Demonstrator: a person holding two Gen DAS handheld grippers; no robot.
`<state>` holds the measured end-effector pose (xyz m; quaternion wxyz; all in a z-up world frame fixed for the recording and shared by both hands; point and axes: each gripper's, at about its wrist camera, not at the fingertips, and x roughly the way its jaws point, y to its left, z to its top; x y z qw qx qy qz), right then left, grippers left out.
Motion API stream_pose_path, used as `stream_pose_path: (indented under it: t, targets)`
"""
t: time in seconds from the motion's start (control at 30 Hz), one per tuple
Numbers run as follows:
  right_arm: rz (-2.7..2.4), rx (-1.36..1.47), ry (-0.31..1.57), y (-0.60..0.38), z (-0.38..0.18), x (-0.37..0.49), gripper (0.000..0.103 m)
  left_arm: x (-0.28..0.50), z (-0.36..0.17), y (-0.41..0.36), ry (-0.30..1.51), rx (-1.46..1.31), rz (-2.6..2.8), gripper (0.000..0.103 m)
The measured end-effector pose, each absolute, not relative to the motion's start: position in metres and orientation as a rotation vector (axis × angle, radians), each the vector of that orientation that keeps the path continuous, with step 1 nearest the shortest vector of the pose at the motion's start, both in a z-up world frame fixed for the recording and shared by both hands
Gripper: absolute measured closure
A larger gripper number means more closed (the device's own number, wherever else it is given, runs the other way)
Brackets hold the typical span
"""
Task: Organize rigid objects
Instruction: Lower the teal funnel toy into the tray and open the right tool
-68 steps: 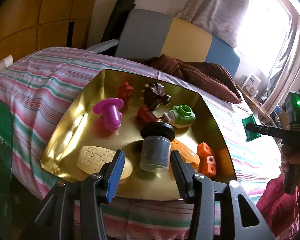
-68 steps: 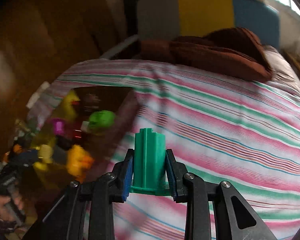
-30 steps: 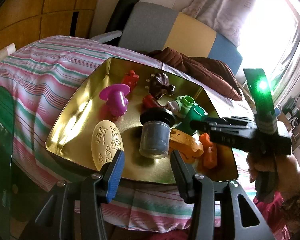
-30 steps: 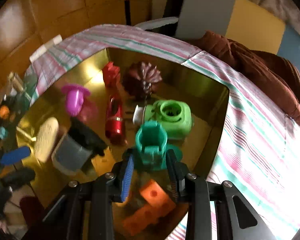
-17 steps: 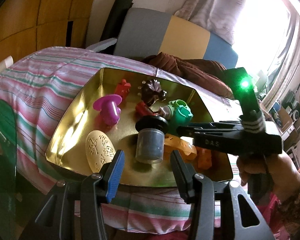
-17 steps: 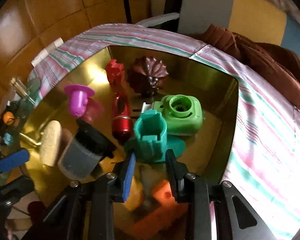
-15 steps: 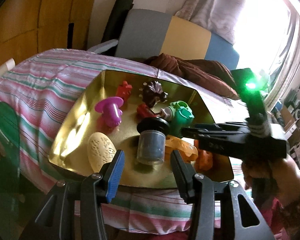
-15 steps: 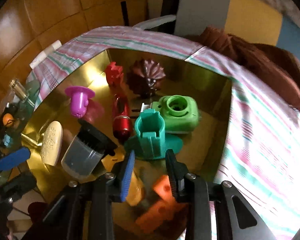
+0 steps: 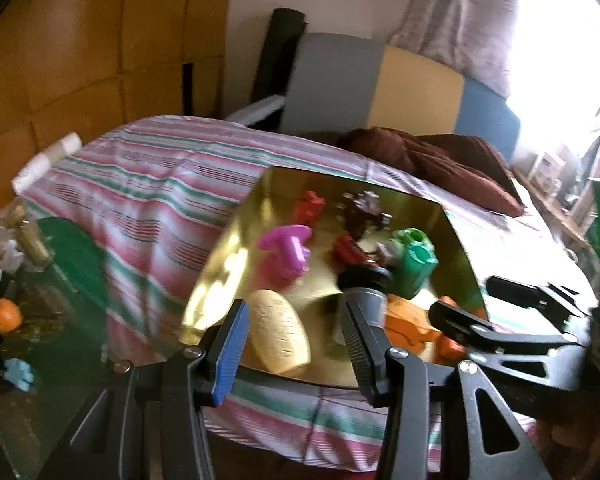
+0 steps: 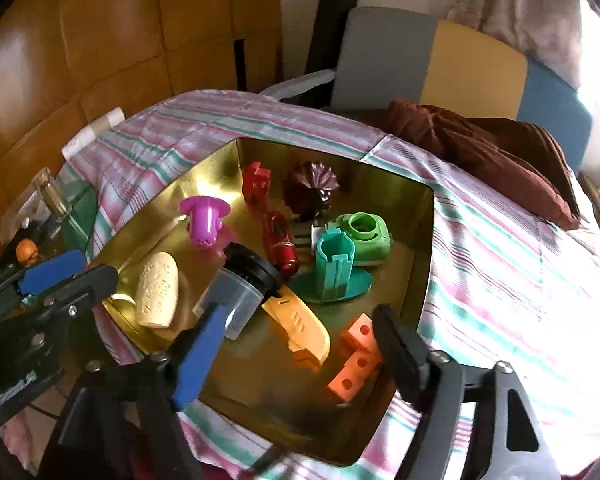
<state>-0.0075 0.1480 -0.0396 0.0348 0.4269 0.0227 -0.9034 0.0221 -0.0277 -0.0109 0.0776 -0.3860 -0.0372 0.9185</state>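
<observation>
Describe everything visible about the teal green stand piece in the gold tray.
The teal green stand piece looks like matte rigid plastic: a hollow, ribbed, open-topped tube rising from a flat round base. It stands upright on the floor of the gold tray, toward its right wall, right beside the light green camera-shaped toy. No gripper touches it.

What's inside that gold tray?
The gold tray holds toys: teal holder, green camera, purple plug, red car, orange blocks, clear cup. Its near corner is hidden by the claw.
</observation>
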Motion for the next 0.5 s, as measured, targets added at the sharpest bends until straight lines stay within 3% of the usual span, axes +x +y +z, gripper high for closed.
stream_pose_path:
  t: [0.13,0.5]
  targets:
    - [-2.79,1.308,0.012,0.145,-0.035,-0.001,0.002,0.022,-0.009,-0.034,-0.093,-1.194,2.797,0.055]
    - [-2.897,1.302,-0.084,0.146,-0.026,0.009,0.0,0.022,-0.003,-0.033,-0.092,-1.23,2.836,0.055]
